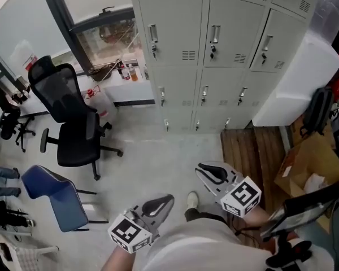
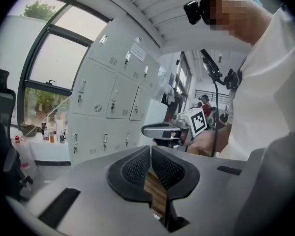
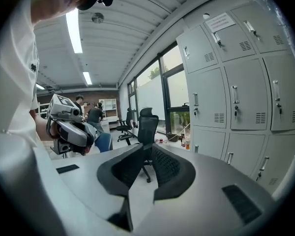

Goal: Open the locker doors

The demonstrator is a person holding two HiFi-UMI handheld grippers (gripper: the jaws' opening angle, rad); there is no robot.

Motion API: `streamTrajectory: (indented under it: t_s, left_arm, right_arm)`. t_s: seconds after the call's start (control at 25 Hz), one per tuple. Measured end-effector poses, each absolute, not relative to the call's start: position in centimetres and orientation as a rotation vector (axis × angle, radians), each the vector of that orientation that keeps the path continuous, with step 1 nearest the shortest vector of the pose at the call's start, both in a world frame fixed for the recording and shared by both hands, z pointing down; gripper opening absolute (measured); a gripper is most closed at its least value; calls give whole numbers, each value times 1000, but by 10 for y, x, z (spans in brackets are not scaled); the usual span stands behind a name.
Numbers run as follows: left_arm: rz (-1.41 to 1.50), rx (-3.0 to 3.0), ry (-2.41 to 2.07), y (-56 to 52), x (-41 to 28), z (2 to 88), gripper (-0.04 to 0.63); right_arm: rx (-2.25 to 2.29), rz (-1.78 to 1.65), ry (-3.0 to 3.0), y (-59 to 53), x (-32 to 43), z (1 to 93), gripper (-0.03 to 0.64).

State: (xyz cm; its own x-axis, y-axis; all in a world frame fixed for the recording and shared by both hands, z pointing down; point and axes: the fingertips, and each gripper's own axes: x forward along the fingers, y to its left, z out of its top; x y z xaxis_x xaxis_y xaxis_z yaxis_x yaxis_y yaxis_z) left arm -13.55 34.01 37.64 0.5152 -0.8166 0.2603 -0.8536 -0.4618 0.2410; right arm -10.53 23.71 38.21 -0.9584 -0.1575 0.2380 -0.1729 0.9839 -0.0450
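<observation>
You are only getting started, I think: the lockers (image 1: 214, 55) at twelve o'clock are sitting well away with every door shut, and you are holding your left tool (image 1: 161, 203) and right tool (image 1: 206, 170) pressed together, empty.

The head view looks steeply down from above: lockers (image 1: 214, 49) fill the top of the frame, with the left gripper (image 1: 158, 206) and right gripper (image 1: 209, 173) close at the bottom. The left gripper view tilts upward, lockers at left. The right gripper view shows lockers at right and a chair (image 3: 147, 126) at centre. Each gripper view catches the other gripper nearby.
</observation>
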Motion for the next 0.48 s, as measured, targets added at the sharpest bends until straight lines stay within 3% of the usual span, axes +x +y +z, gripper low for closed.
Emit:
streamTrajectory:
  t_s: [0.48]
  left_arm:
    - [100, 2416, -1411, 203, -174, 358, 11]
  right_arm:
    - [253, 40, -2892, 87, -156, 378, 20]
